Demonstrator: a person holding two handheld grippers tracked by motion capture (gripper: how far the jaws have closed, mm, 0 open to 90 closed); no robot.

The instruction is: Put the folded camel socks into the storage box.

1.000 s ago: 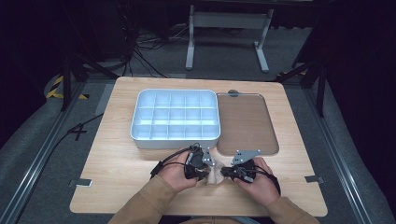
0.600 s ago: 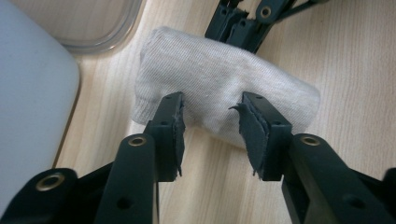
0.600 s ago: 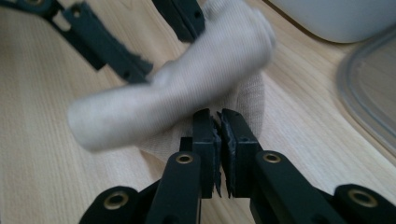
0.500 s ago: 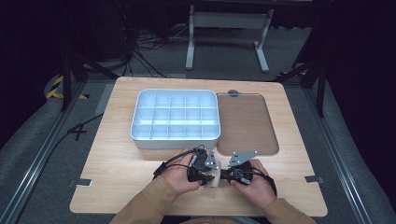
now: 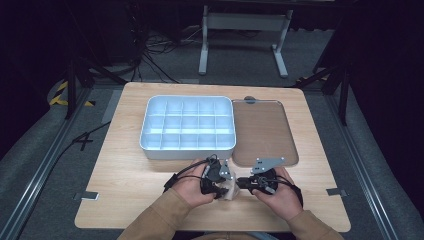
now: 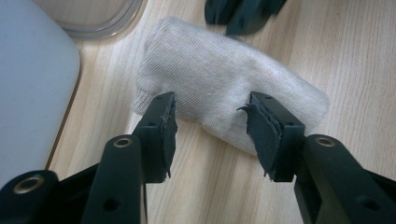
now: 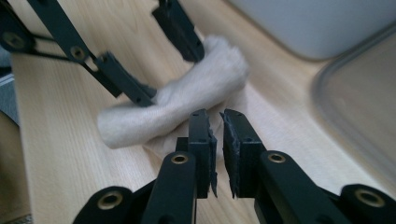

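Sock (image 6: 224,88), rolled, white, lies on table (image 5: 125,175) at the near edge, just in front of tray (image 5: 187,125) and lid (image 5: 262,130), between the two grippers.

Left gripper (image 6: 210,126): jaws have just been opening; they stand apart on either side of the roll, pads near the cloth but not pressing.

Right gripper (image 7: 218,140): jaws nearly closed, a thin gap between the pads, which have just parted slightly. A flat edge of the sock lies under the tips; whether it is pinched, cannot tell.

Tan sleeves (image 5: 160,212), black tongs (image 6: 212,128) with brass screws
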